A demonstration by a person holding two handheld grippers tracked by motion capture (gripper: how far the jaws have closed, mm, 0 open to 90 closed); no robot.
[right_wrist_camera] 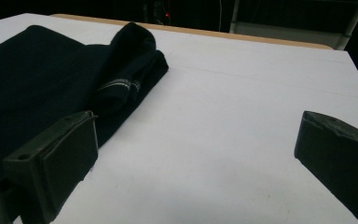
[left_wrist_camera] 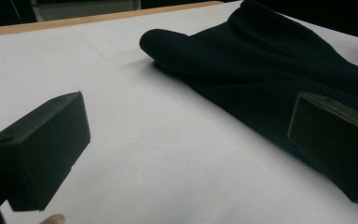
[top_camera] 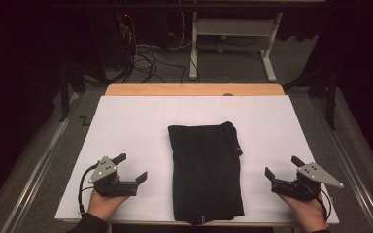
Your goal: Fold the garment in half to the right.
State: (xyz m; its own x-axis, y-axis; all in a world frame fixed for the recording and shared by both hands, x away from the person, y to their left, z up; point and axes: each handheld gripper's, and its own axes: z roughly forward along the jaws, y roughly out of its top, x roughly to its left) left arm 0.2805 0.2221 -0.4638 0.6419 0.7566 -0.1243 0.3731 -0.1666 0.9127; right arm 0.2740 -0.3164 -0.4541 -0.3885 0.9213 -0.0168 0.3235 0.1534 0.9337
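A folded black garment [top_camera: 205, 172] lies lengthwise in the middle of the white table [top_camera: 141, 121], its near end at the front edge. My left gripper [top_camera: 131, 168] rests low over the table to the garment's left, jaws wide apart and empty. My right gripper [top_camera: 284, 166] hovers to the garment's right, open with nothing between its jaws. In the left gripper view the garment [left_wrist_camera: 270, 65] stretches across the upper right behind the right jaw. In the right gripper view the garment [right_wrist_camera: 51, 79] lies at left, a folded edge with pale stitching [right_wrist_camera: 119, 86] turned up.
The table's wooden far edge [top_camera: 194, 89] borders a carpeted floor with cables [top_camera: 145, 58] and a white desk frame [top_camera: 233, 34]. Metal rails [top_camera: 39, 165] run along both sides of the table. White surface lies bare on both sides of the garment.
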